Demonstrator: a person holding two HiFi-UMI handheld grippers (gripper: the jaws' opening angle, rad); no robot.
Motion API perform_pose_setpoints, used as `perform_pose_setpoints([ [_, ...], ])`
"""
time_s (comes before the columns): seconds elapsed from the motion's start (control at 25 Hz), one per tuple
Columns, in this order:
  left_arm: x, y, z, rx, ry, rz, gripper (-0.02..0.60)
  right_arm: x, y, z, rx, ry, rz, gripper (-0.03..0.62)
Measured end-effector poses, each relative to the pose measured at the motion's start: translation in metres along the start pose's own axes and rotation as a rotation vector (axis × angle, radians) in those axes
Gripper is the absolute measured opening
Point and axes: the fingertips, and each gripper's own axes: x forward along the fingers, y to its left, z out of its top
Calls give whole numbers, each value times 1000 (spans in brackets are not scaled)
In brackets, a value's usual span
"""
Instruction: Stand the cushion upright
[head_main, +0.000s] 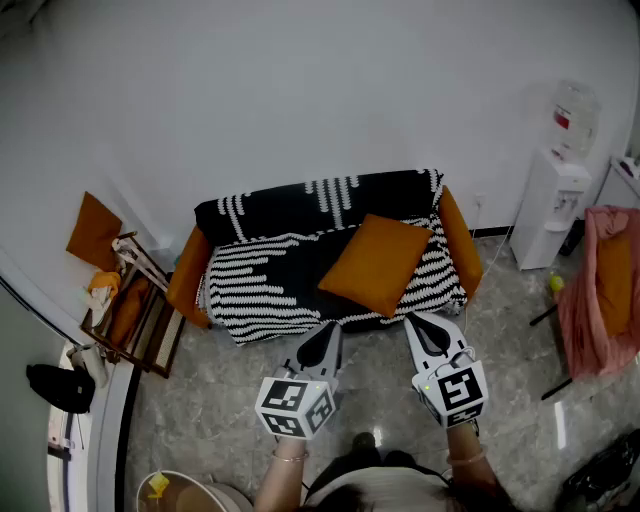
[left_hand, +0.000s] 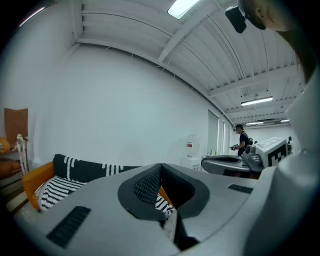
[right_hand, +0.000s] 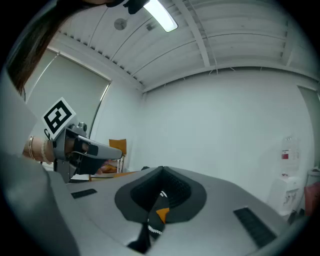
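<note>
Your left tongs (head_main: 332, 327) are squeezed fully closed with nothing in them, hanging just short of the front edge of the orange sofa (head_main: 188, 275), roughly level and aimed at the black-and-white striped knit throw (head_main: 265, 280) draped over the seat and backrest. The thing you care about, the square orange fabric cushion (head_main: 375, 262), is straight ahead and a touch right of that tip. It's on the right half of the seat, turned diamond-wise, with one corner pointing back at you and the opposite corner up by the backrest. It looks slumped rather than standing, though I can't tell how much of it leans on the back. That near corner falls between your two tips, apart from both. Your right tongs (head_main: 411, 320) are clamped together and empty as well. The bit of orange peeking between the jaws in the right gripper view is just the cushion further off, not a grab. I'd say the right side is slightly nearer to it, so that's the easier one to open up and lead with, going forward and a little left onto the near corner or right edge.
</note>
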Motion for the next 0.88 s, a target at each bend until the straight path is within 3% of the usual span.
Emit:
perform_pose_setpoints([
  [0.24,10,34,9,29,-9,-22,18,33,10,5,45,-53,-5,-6],
  [0.4,21,62,11,35,-12,-50,18,66,20,2,-3,-29,-8,-5],
  [0.88,56,127,15,11,-16,-96,18,145,32,-10,35,9,-16,-3],
])
